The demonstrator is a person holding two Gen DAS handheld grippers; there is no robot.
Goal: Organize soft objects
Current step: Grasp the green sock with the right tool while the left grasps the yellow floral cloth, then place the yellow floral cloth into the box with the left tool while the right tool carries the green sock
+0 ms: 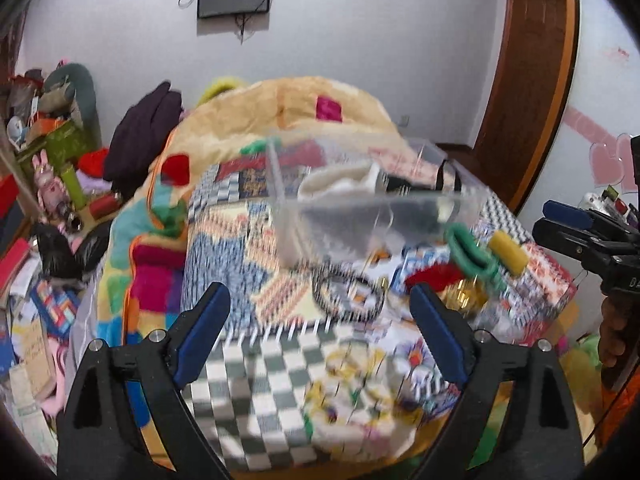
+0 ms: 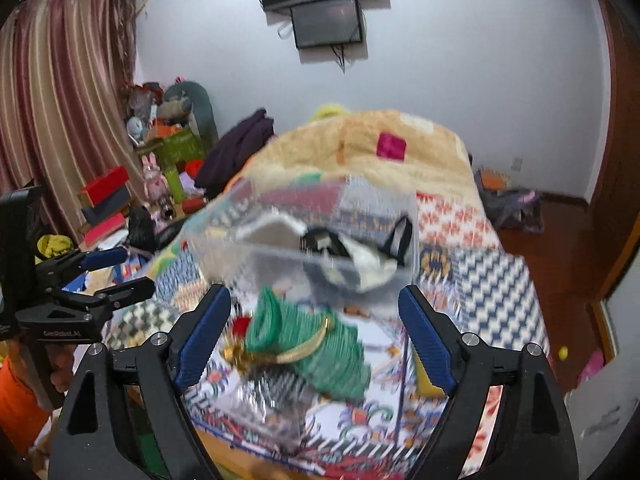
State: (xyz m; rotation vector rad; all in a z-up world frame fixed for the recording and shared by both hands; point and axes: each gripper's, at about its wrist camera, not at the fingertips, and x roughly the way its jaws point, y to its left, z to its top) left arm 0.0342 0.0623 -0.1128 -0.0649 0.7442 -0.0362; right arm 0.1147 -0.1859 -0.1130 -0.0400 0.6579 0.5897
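A clear plastic bin point(image 1: 372, 204) sits on the patterned bed cover point(image 1: 256, 380) and holds white and black soft items point(image 1: 340, 184). It also shows in the right wrist view point(image 2: 320, 240). In front of it lie a green knitted pouch point(image 2: 316, 344), a black-and-white striped ring point(image 1: 346, 294), a green scrunchie point(image 1: 470, 252), a yellow roll point(image 1: 508, 254) and a red and gold piece point(image 1: 436, 276). My left gripper point(image 1: 320, 320) is open and empty before the striped ring. My right gripper point(image 2: 316, 320) is open and empty above the green pouch; it also shows at the right edge of the left wrist view point(image 1: 576, 232).
A beige patchwork blanket point(image 1: 304, 104) is heaped behind the bin. Dark clothing point(image 1: 144, 136) lies at the bed's far left. Boxes, toys and books point(image 1: 48, 184) crowd the floor on the left. A wooden door frame point(image 1: 532, 80) stands at the right.
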